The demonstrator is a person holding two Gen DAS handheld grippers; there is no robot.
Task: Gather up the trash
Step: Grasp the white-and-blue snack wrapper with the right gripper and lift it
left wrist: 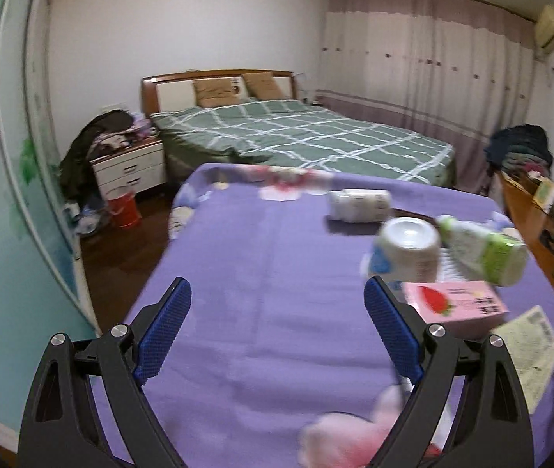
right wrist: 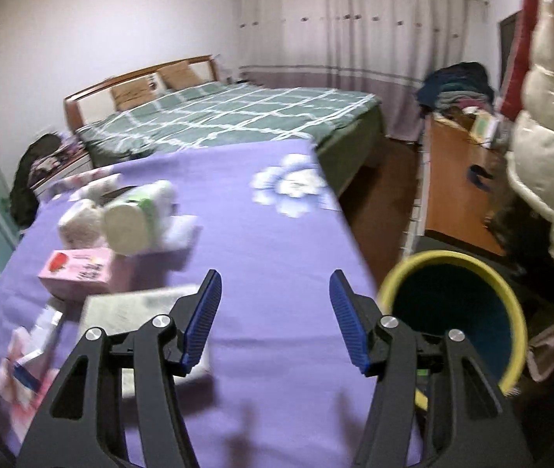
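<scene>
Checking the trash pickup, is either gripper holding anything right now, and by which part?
Nothing is held: left gripper and right gripper are both open and empty.

Motion-blurred throughout: print on pink carton (left wrist: 454, 304), lying can (left wrist: 409, 247) and green-labelled bottle (left wrist: 487, 251) unreadable. Pink object (left wrist: 349, 442) at bottom edge smeared, cut off, unidentifiable. Yellow-rimmed bin (right wrist: 452, 261) partly hidden behind right gripper (right wrist: 275, 323). Paper sheet (right wrist: 136, 306) partly covered by finger (right wrist: 200, 319).

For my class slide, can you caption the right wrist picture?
Open right gripper above a purple cloth, trash beside a yellow-rimmed bin.
</scene>
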